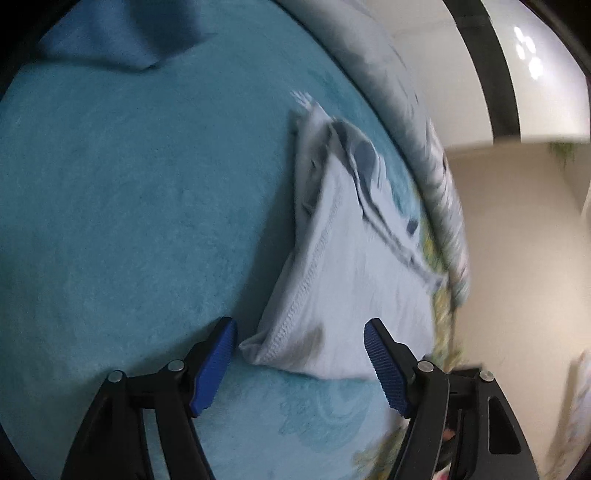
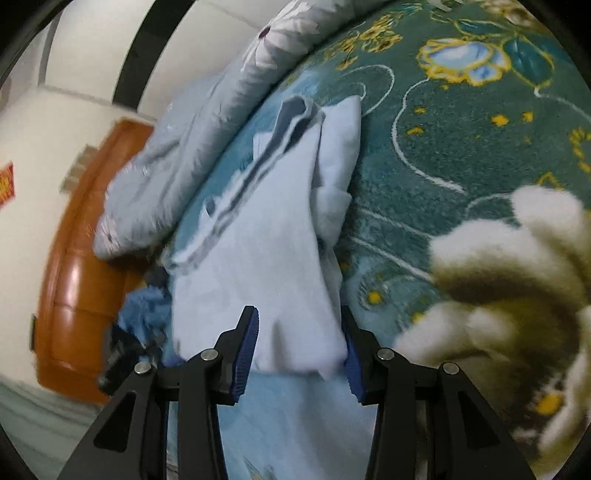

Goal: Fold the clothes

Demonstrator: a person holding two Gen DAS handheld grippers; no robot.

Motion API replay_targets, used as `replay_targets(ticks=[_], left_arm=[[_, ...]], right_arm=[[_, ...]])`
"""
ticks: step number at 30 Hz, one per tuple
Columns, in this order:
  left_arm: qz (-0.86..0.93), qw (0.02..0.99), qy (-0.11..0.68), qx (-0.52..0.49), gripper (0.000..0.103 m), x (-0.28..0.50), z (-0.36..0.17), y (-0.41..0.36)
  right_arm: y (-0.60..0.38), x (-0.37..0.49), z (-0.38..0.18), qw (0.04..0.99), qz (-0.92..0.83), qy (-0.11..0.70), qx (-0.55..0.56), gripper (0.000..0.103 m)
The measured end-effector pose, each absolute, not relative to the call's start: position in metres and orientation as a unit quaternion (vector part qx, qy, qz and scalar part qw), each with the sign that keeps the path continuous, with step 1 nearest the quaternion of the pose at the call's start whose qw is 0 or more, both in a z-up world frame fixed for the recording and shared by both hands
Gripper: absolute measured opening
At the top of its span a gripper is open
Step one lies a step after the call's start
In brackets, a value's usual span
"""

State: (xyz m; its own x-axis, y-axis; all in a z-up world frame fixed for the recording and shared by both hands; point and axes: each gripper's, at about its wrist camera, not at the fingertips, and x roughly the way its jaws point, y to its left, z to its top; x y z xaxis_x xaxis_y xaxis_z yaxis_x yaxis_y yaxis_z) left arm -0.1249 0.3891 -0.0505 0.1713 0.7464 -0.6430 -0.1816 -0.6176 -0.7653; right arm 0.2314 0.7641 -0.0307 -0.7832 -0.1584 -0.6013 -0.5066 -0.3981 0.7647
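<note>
Pale shirt (image 2: 258, 258) between tool (image 2: 300, 350) pads

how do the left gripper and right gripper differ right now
The left gripper is spread wide, with the corner of the pale blue garment lying between its pads, untouched. The right gripper stands narrower, and the garment's edge fills the gap between its pads; whether it pinches is unclear. Both have blue ribbed pads on black arms and point at the same garment.

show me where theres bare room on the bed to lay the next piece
The widest bare patch is the plain teal blanket left of the folded white garment, running up to the dark blue cloth. It is crowded on the garment's far side, where the grey quilt bunches along the bed edge.
</note>
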Motion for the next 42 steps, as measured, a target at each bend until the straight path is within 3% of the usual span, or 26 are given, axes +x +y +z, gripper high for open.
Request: replay_targets(ticks=[1, 3, 5, 7, 17, 28, 35, 42], left_arm=[[0.605, 0.376, -0.235, -0.661, 0.072, -0.125, -0.052, 0.384], [0.604, 0.365, -0.259, -0.66, 0.055, -0.125, -0.057, 0.379], [0.606, 0.353, -0.265, -0.662, 0.02, -0.123, -0.061, 0.378], [0.607, 0.341, -0.27, -0.664, 0.011, -0.12, -0.066, 0.378], [0.634, 0.348, -0.255, -0.642, 0.007, -0.071, -0.038, 0.333], [0.647, 0.388, -0.211, -0.622, 0.007, 0.027, -0.021, 0.231], [0.652, 0.385, -0.182, -0.628, 0.007, 0.023, -0.032, 0.247], [0.66, 0.413, -0.144, -0.611, 0.013, 0.013, -0.015, 0.255]], right_arm=[[0.765, 0.233, -0.033, 0.11, 0.773, 0.548, -0.3, 0.025], [0.767, 0.235, -0.039, 0.105, 0.765, 0.568, -0.284, 0.01], [0.768, 0.238, -0.041, 0.109, 0.763, 0.574, -0.278, 0.008], [0.767, 0.237, -0.038, 0.111, 0.765, 0.573, -0.273, 0.007], [0.739, 0.267, 0.007, 0.079, 0.805, 0.526, -0.265, 0.006], [0.653, 0.37, 0.002, 0.05, 0.804, 0.519, -0.286, 0.006], [0.642, 0.367, -0.018, 0.073, 0.789, 0.528, -0.306, 0.006], [0.64, 0.367, -0.003, 0.091, 0.815, 0.46, -0.34, 0.011]])
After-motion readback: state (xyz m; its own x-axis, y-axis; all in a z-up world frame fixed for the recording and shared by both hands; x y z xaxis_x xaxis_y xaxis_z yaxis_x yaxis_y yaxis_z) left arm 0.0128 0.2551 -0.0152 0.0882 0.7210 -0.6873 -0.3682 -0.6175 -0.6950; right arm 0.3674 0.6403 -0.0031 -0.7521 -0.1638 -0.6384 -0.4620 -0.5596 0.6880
